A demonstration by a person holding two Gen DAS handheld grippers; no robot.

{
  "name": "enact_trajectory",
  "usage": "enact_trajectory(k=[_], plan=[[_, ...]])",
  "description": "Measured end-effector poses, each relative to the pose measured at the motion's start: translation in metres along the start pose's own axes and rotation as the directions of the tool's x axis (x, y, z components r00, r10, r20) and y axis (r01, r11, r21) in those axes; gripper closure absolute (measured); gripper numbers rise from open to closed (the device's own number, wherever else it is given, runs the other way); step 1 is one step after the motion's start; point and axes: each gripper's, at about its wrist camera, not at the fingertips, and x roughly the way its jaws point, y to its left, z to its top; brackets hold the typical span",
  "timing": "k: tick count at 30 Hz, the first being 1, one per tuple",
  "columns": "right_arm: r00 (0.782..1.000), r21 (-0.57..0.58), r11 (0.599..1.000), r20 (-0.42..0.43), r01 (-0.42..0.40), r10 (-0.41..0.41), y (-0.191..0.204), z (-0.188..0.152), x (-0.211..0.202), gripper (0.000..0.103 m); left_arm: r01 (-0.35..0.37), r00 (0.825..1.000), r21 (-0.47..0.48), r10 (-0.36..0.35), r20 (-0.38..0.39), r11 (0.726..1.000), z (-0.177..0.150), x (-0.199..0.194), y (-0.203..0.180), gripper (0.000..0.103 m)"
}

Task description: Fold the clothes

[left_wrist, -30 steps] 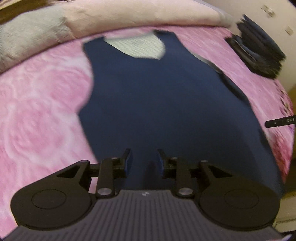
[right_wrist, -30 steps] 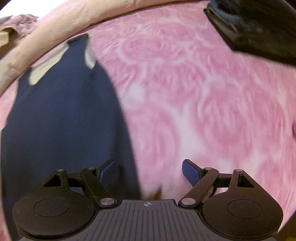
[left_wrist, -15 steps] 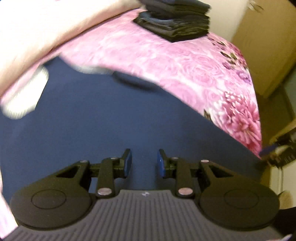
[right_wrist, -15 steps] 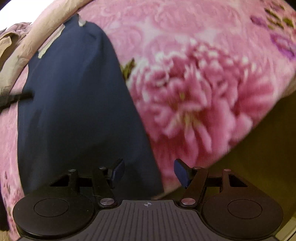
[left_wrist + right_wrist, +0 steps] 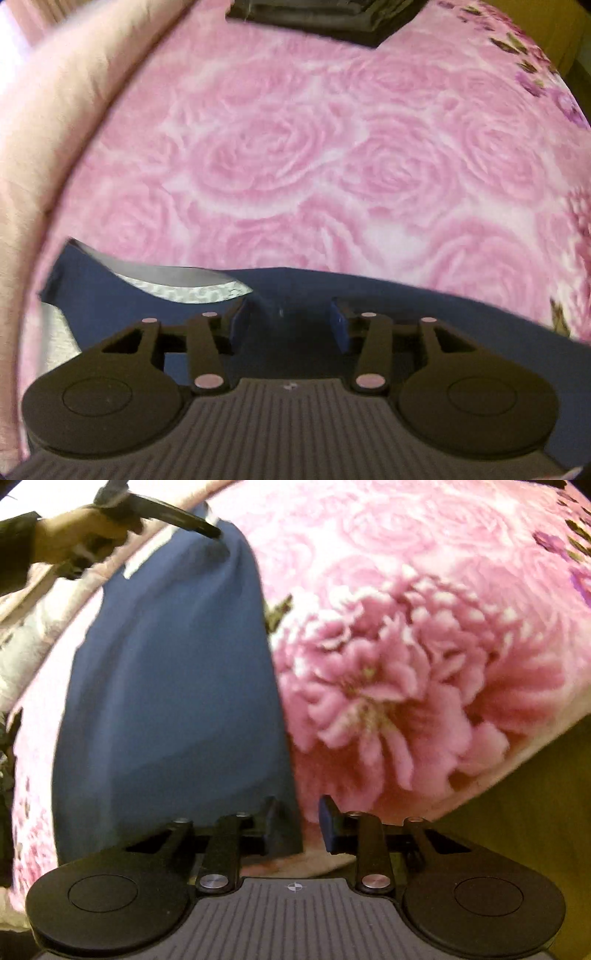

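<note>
A navy sleeveless garment (image 5: 406, 314) lies flat on the pink rose bedspread (image 5: 332, 166), its pale grey lining (image 5: 184, 288) showing at the neckline. My left gripper (image 5: 289, 319) is open and low over the garment's edge beside the neckline. The right wrist view shows the garment (image 5: 173, 672) lengthwise. At its far top corner a hand (image 5: 66, 535) holds the left gripper (image 5: 210, 531). My right gripper (image 5: 299, 814) is open at the near hem corner, with the cloth's edge lying between the narrowly spaced fingers.
A stack of dark folded clothes (image 5: 325, 14) sits at the far end of the bed. A pale pink pillow or blanket (image 5: 55, 110) runs along the left. The bed's edge drops off to a brown surface (image 5: 535, 812) on the right.
The left gripper has swung from over the garment's middle to its neckline edge, and its fingers have spread wider. The right gripper's fingers have narrowed around the hem corner.
</note>
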Motion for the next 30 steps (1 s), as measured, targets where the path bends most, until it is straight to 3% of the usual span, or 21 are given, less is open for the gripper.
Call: enact_trajectory(k=[2,3,6,7,8,12,17,22,25,27,30], plan=[[1.0,0.005,1.0,0.011,-0.016,0.016,0.0,0.001,0.001,0.075,0.045,0.999,-0.008,-0.045,-0.028,0.999,0.007,0.008,0.003,0.078],[1.0,0.007,1.0,0.016,-0.024,0.024,0.0,0.001,0.001,0.075,0.067,0.997,-0.012,-0.068,-0.041,0.998,0.011,0.012,0.004,0.103],[0.999,0.012,1.0,0.029,-0.018,0.018,-0.002,0.004,-0.001,0.075,0.072,0.997,0.008,-0.072,0.001,0.997,0.019,0.006,0.0,0.103],[0.999,0.013,1.0,0.032,-0.011,0.01,-0.003,0.005,-0.003,0.093,0.067,0.998,0.005,-0.067,0.019,0.998,0.023,0.004,0.001,0.103],[0.999,0.014,1.0,0.036,-0.004,0.003,-0.004,0.006,-0.004,0.103,0.069,0.997,-0.012,-0.069,0.033,0.998,0.028,0.003,0.004,0.103],[0.998,0.018,1.0,0.05,0.025,-0.026,-0.009,0.01,-0.009,0.103,0.056,0.997,-0.019,-0.056,0.049,0.998,0.045,0.01,0.007,0.103],[0.996,0.025,0.998,0.067,0.061,-0.062,-0.014,0.016,-0.015,0.103,0.035,0.999,-0.046,-0.034,0.019,0.998,0.043,0.031,0.001,0.103],[0.992,0.019,0.995,0.077,0.096,-0.097,-0.017,0.021,-0.021,0.103,0.053,0.998,-0.124,-0.049,0.035,0.991,0.037,0.024,0.01,0.098],[0.991,-0.013,0.993,0.067,0.116,-0.114,-0.015,0.024,-0.023,0.103,0.075,0.996,-0.2,-0.065,0.057,0.977,0.026,0.004,0.023,0.081],[0.99,-0.035,0.991,0.06,0.129,-0.126,-0.014,0.025,-0.025,0.103,0.084,0.994,-0.239,-0.065,0.088,0.967,0.012,-0.02,0.03,0.081],[0.988,-0.068,0.987,0.051,0.147,-0.144,-0.012,0.028,-0.027,0.103,0.045,0.993,-0.313,-0.008,0.119,0.949,-0.023,-0.064,0.04,0.081]])
